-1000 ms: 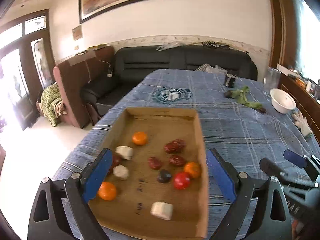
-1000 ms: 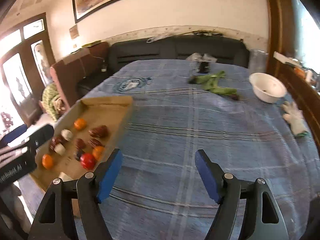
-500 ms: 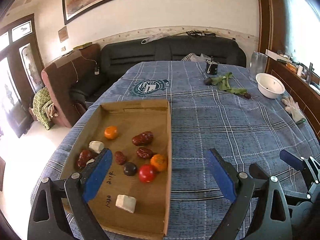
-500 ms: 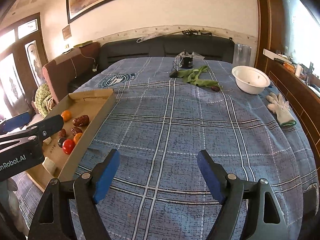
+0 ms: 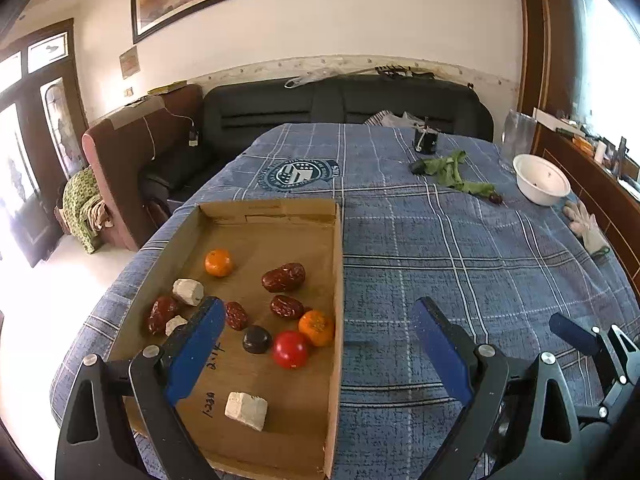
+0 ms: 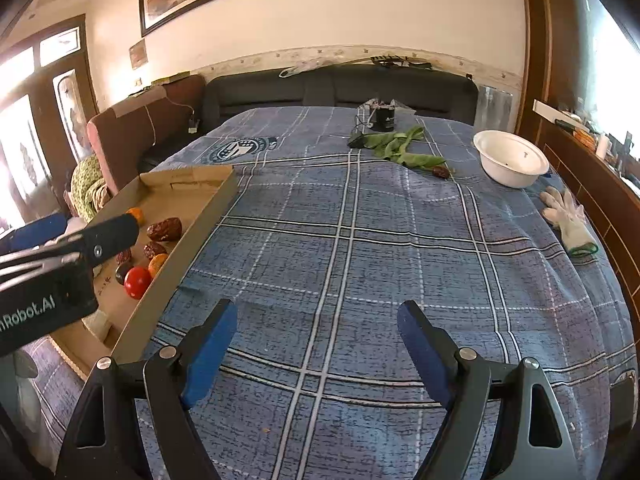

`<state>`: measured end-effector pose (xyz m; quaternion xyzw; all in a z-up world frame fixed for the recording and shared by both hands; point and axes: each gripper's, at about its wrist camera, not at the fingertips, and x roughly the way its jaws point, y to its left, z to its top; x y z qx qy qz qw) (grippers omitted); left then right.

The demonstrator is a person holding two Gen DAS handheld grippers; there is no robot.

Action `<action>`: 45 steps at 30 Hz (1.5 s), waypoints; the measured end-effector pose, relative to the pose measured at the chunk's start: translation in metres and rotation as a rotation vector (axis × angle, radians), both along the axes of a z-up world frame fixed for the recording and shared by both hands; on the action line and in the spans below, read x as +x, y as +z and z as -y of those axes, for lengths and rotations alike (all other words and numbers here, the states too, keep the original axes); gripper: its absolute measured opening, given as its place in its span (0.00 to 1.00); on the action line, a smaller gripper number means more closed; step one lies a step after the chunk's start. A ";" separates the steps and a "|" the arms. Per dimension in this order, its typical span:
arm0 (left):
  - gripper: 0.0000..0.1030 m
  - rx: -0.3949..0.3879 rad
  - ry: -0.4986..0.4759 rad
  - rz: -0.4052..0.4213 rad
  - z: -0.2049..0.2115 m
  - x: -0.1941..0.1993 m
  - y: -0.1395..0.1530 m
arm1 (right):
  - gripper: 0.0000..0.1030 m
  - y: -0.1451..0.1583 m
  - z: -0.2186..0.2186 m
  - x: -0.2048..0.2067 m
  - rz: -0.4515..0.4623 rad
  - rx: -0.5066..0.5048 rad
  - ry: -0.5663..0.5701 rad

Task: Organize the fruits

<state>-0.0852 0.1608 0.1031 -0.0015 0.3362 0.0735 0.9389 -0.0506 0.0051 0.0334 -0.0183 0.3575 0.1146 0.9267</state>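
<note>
In the left wrist view the left gripper (image 5: 316,344) hangs with its fingers spread wide and nothing between the pads, straddling the right wall of the cardboard tray (image 5: 338,280) on the blue plaid cloth (image 5: 460,264). The fruits sit loose in the tray: a red tomato (image 5: 290,349) touching an orange (image 5: 316,327) against the right wall, dates (image 5: 283,277) farther in, and pale blocks (image 5: 245,410) near the front. A likely slip is a finger catching that thin wall on the way down and shoving the tray, or the round tomato rolling off a lopsided pinch. Compared with a second ago, the tray lies further left in this view and the tip of the right gripper (image 5: 570,330) shows more clearly at the right edge. In the right wrist view the right gripper (image 6: 316,344) points at bare cloth, with the tray at the near left and the white bowl (image 6: 510,158) at the far right; its jaws have just been opening, with nothing between them. A second ago this view sat closer to the tray.
</note>
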 end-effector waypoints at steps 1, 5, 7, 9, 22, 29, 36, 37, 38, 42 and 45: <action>0.92 -0.005 0.002 0.001 -0.002 0.000 0.000 | 0.85 0.000 -0.002 -0.001 0.003 -0.006 0.004; 0.92 -0.016 0.004 -0.005 -0.006 0.000 -0.002 | 0.87 0.001 -0.010 -0.002 0.011 -0.026 0.014; 0.92 -0.020 0.006 -0.009 -0.007 0.001 -0.004 | 0.87 0.000 -0.013 -0.002 0.011 -0.033 0.017; 0.92 -0.027 0.007 -0.012 -0.010 0.001 -0.005 | 0.87 -0.001 -0.014 -0.002 0.006 -0.038 0.017; 0.92 -0.047 0.017 -0.009 -0.017 -0.004 -0.007 | 0.87 0.000 -0.020 -0.004 0.004 -0.052 0.021; 0.92 -0.069 0.039 0.053 -0.024 -0.017 0.004 | 0.88 0.005 -0.024 -0.012 0.021 -0.058 0.029; 0.92 -0.068 0.107 0.124 -0.034 -0.039 0.019 | 0.89 0.014 -0.029 -0.024 0.050 -0.067 0.039; 0.92 -0.066 0.116 0.130 -0.035 -0.041 0.020 | 0.89 0.015 -0.030 -0.026 0.054 -0.068 0.041; 0.93 -0.065 0.126 0.135 -0.037 -0.044 0.022 | 0.89 0.016 -0.031 -0.028 0.059 -0.069 0.043; 0.93 -0.073 0.167 0.143 -0.044 -0.052 0.027 | 0.90 0.021 -0.037 -0.037 0.081 -0.078 0.056; 0.93 -0.080 0.187 0.141 -0.048 -0.057 0.028 | 0.91 0.024 -0.040 -0.043 0.094 -0.082 0.066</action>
